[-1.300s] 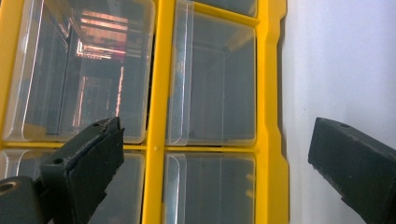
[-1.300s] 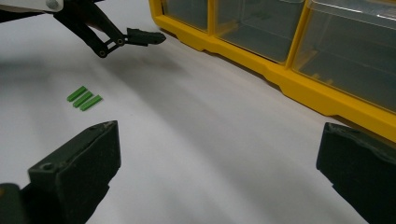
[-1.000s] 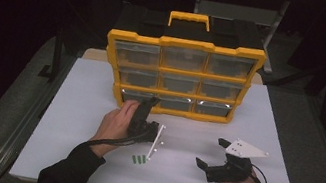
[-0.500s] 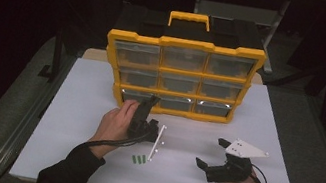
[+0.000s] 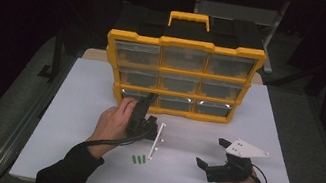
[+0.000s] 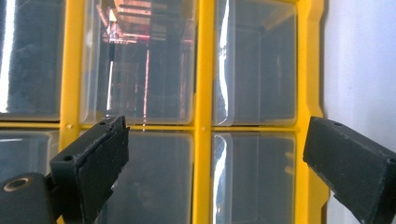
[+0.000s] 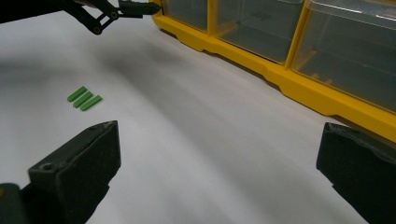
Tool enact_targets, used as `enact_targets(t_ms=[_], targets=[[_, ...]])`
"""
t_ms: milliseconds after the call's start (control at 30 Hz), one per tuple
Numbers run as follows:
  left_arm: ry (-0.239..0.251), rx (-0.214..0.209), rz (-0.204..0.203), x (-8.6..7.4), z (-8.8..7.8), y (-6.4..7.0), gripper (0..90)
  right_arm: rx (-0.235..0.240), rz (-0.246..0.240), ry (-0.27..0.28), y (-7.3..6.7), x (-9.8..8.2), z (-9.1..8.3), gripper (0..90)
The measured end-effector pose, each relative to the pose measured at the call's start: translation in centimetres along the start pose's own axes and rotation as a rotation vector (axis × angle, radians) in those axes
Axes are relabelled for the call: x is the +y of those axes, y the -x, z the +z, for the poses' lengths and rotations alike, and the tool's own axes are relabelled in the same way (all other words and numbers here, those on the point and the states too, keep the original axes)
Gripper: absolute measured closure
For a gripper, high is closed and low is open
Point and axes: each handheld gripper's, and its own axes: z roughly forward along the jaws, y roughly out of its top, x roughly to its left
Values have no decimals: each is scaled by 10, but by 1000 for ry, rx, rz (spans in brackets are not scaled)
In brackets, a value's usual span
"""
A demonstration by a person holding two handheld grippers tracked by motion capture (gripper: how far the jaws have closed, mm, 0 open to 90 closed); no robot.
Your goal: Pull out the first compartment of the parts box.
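A yellow organizer [image 5: 181, 77] with clear drawers stands upright at the back of the white table [image 5: 87, 103]. My left gripper [image 5: 144, 106], turned on its side in a hand, points at the bottom-left drawer [image 5: 135, 95] from very close. In the left gripper view its jaws stand wide open [image 6: 219, 163] before the drawer fronts [image 6: 140, 70], with nothing between them. Three small green bars [image 5: 139, 159] lie side by side on the table near that hand. My right gripper [image 5: 210, 152] rests low at the right, open and empty [image 7: 219, 172], facing the green bars [image 7: 84, 98] and the organizer [image 7: 280, 70].
A yellow carry handle [image 5: 190, 19] tops the organizer. The table's front edge runs just behind both forearms. Bare white surface lies between the two grippers and at the far left. Dark floor and metal frame legs [image 5: 56, 52] surround the table.
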Motion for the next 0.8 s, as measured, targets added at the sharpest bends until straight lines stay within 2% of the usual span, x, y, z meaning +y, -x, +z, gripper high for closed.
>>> enact_targets(t_ms=[433, 600, 667, 800], targets=[[-65, 52, 5, -4, -2, -9, 67, -2, 1, -1, 0, 0, 0, 0], [-92, 77, 21, -5, -3, -11, 77, -2, 1, 1, 0, 0, 0, 0], [-111, 90, 40, -5, -4, -12, 78, -2, 3, 2, 0, 0, 0, 0], [-133, 110, 45, -7, -4, -14, 78, -2, 2, 1, 0, 0, 0, 0]])
